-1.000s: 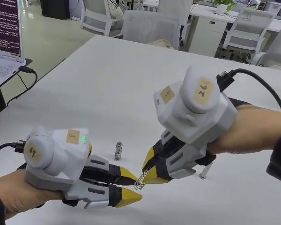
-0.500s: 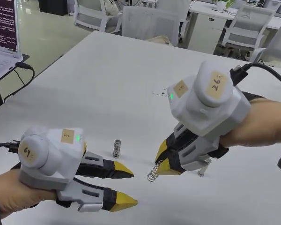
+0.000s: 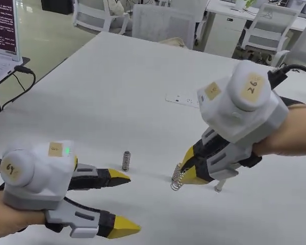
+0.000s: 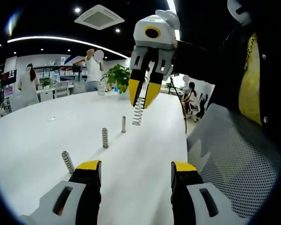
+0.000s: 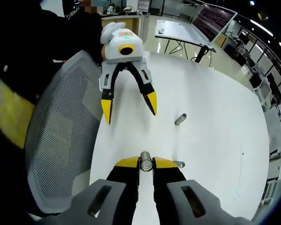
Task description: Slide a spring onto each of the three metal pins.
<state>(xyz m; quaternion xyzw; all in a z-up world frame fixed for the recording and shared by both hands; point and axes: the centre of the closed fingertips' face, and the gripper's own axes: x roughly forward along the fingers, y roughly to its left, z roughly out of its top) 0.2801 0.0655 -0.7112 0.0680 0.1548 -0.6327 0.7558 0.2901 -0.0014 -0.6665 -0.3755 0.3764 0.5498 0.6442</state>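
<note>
At 3 o'clock in the head view, right gripper (image 3: 186, 176) had jaws narrow, pinched on 1 spring (image 3: 177, 179). The spring's lower end hung close to the white table (image 3: 117, 92); contact could not be judged. Left gripper (image 3: 121, 201) at 7 o'clock: jaws wide, nothing between them.

Count from the left gripper view: 3 springs. 1 held, 1 upright spring (image 4: 104, 138) standing on the table, 1 leaning spring (image 4: 67, 161) at 9 o'clock beside the left jaw. 1 bare metal pin (image 4: 123, 124), upright, just past the upright spring. Could not tell whether the standing springs sat on pins.
</note>
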